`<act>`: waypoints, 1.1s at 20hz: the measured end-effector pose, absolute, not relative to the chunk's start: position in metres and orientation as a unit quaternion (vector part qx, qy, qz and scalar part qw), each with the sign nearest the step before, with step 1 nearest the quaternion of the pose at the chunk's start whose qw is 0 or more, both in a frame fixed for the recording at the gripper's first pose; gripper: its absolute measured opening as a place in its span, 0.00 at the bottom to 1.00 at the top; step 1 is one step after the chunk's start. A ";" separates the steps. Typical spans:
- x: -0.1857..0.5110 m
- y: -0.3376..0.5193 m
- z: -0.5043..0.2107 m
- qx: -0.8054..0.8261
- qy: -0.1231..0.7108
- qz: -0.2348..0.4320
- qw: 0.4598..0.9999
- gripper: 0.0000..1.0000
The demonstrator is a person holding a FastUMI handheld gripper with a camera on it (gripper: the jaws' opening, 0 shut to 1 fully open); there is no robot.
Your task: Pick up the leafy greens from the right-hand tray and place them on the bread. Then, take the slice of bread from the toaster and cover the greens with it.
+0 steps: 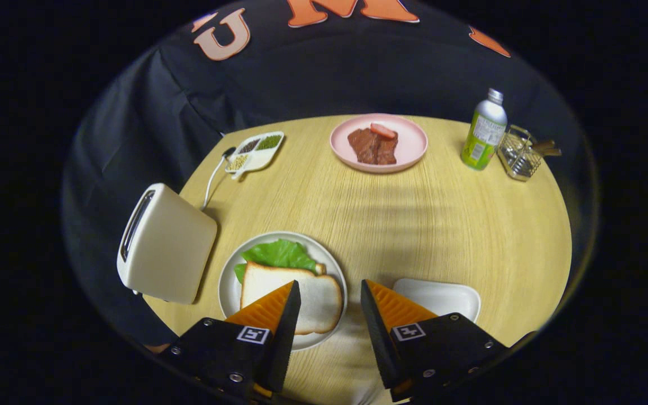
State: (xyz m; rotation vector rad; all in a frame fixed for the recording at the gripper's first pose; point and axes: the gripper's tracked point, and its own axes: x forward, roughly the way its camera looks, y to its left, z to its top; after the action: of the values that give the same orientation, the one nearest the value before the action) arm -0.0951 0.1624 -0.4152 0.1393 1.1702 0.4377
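On a round white plate [228, 287] a slice of bread [313, 295] lies on top of a green leaf [279, 254], which sticks out behind it. A small bit of another bread slice shows at the leaf's right side. My gripper [331, 292] hovers open above the plate's right rim, with nothing between its fingers. The left finger overlaps the bread slice in view. To the left stands a cream toaster [166, 244] with its slot facing up. A white tray [442, 295] lies just behind the right finger.
Farther back on the wooden table [414, 219] are a pink plate [408, 149] with meat and a sausage piece, a divided dish of seeds [253, 151], a green bottle [484, 130] and a wire holder [520, 153]. The toaster's cord runs toward the seed dish.
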 end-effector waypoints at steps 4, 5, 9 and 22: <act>-0.053 0.152 -0.350 0.072 0.459 0.195 0.864 0.72; -0.043 0.148 -0.333 0.071 0.438 0.191 0.876 0.74; -0.005 0.125 -0.251 0.064 0.336 0.163 0.925 0.76; 0.036 0.049 -0.030 0.031 0.049 0.042 0.997 0.81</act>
State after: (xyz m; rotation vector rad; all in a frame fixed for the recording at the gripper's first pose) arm 0.0359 0.0486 -0.0303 0.0626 0.0976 0.0842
